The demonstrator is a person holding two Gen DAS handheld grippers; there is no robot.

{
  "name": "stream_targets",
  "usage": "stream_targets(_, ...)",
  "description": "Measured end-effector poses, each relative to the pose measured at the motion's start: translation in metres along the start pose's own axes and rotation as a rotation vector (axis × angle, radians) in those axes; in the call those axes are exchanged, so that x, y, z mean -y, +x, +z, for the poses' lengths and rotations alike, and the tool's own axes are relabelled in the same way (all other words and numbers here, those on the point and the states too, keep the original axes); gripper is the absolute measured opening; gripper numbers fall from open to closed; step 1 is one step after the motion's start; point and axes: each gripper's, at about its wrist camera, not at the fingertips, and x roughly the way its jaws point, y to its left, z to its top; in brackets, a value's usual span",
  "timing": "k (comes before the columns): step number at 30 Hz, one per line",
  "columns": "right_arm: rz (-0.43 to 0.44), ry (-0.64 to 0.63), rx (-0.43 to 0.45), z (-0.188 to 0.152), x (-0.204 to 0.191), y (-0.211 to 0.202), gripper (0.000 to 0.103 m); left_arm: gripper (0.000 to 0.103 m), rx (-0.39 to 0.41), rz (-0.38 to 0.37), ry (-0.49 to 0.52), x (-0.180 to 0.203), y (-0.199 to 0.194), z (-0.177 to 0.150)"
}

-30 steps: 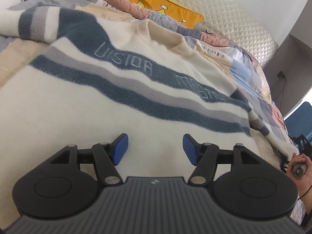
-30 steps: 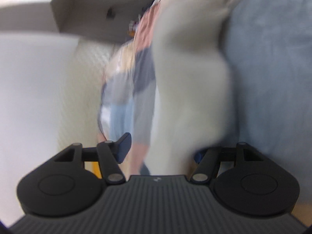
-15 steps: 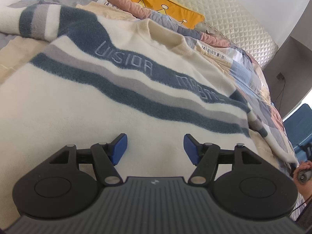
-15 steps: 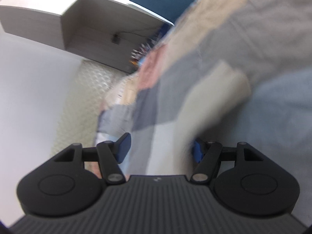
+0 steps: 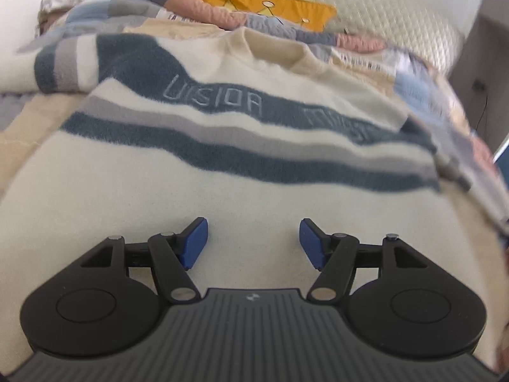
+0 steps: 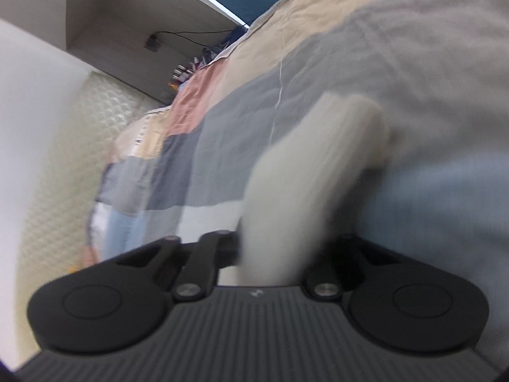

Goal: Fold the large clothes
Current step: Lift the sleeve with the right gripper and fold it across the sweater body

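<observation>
- Since 1 s ago: R claw's jaws have snapped from wide apart to closed, cream cloth now between them; L view barely changed, just tipped a bit toward the headboard.
- L gripper (image 5: 253,238): jaws apart, blue pads clear, nothing held; it hangs over the plain cream lower body of the sweater (image 5: 254,146).
- Sweater lies flat on the patchwork quilt (image 5: 423,95), stripes running 9-to-3 across L view, collar at 12, so long axis runs 6-to-12 from L claw.
- Yellow pillow (image 5: 270,3) at 12, beyond the collar.
- R gripper (image 6: 270,254): closed on a cream strip (image 6: 305,184), prob. a sleeve/cuff (blurred, can't tell for sure); cloth leads off to 1 o'clock.
- Judgement: R hand has the grip, so the fold likely goes R-to-L across the body; L claw is nearer the hem.
</observation>
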Motion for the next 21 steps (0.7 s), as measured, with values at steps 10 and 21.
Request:
stream_targets(10,-0.065,-0.236,0.037,0.022,-0.032,0.016,0.009,0.072,-0.051,0.070,0.107,0.015,0.010,-0.001)
stream_targets(21,0.323,-0.611,0.113,0.019,-0.198,-0.081,0.010,0.073,-0.089,0.065,0.024,0.003,-0.001,0.019)
